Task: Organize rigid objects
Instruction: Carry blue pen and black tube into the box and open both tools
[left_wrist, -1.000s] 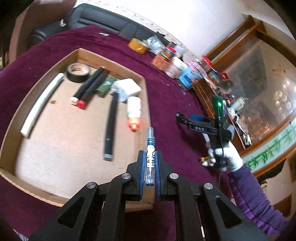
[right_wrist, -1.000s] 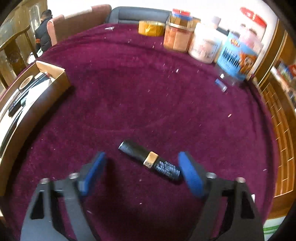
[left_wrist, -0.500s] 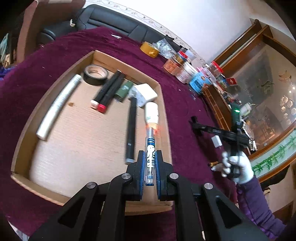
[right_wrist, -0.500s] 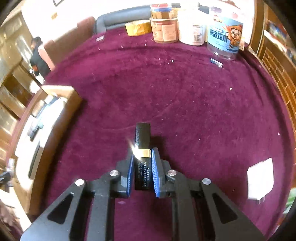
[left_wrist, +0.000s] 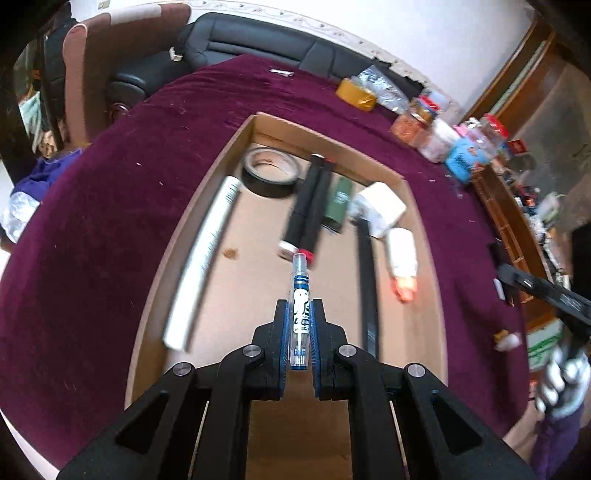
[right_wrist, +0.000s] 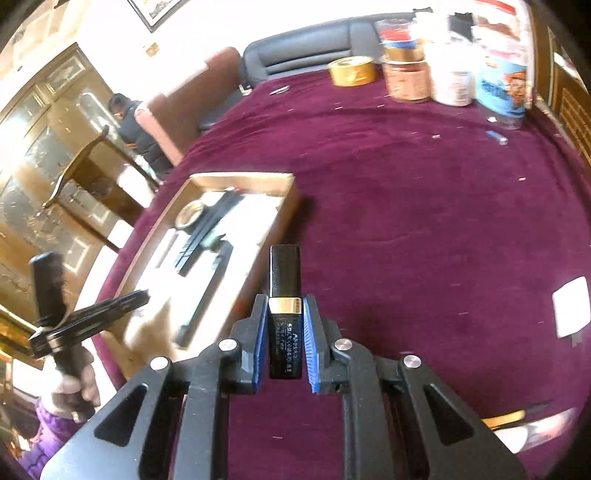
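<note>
The left gripper is clamping a clear blue-labelled pen between its blue pads, holding it above the floor of the cardboard tray, which is lying on the purple tablecloth and containing a black tape roll, a white tube, black markers and a white bottle. The right gripper is gripping a black lipstick with a gold band, hanging over the cloth just beside the tray's right wall.
</note>
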